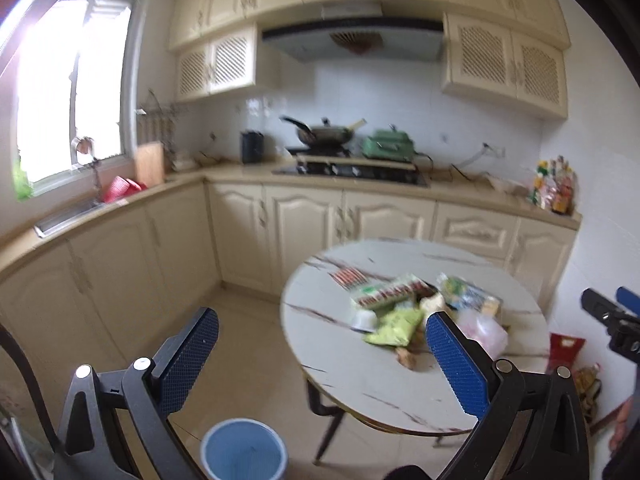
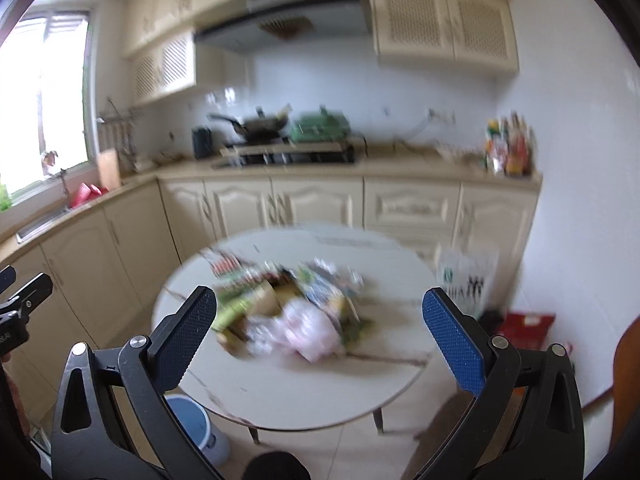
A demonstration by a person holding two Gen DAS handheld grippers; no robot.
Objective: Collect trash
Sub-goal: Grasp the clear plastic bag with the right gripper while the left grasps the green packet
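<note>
A heap of trash point(image 1: 416, 308) lies on a round white marble-look table point(image 1: 352, 376): green and red snack wrappers, a white cup, a pale pink plastic bag point(image 1: 486, 330). The right wrist view shows the same heap point(image 2: 288, 312), blurred, on the table point(image 2: 288, 396). A blue waste bin point(image 1: 244, 450) stands on the floor left of the table, and its rim point(image 2: 188, 412) peeks out under the table edge. My left gripper point(image 1: 322, 338) is open, held in the air short of the table. My right gripper point(image 2: 320, 320) is open too, above the near table edge, nothing between its fingers.
Cream kitchen cabinets point(image 1: 304, 220) run along the back and left walls with a hob, wok and sink. Bottles point(image 1: 554, 186) stand at the counter's right end. A red box point(image 1: 564, 354) and a printed bag point(image 2: 466, 280) sit on the floor right of the table.
</note>
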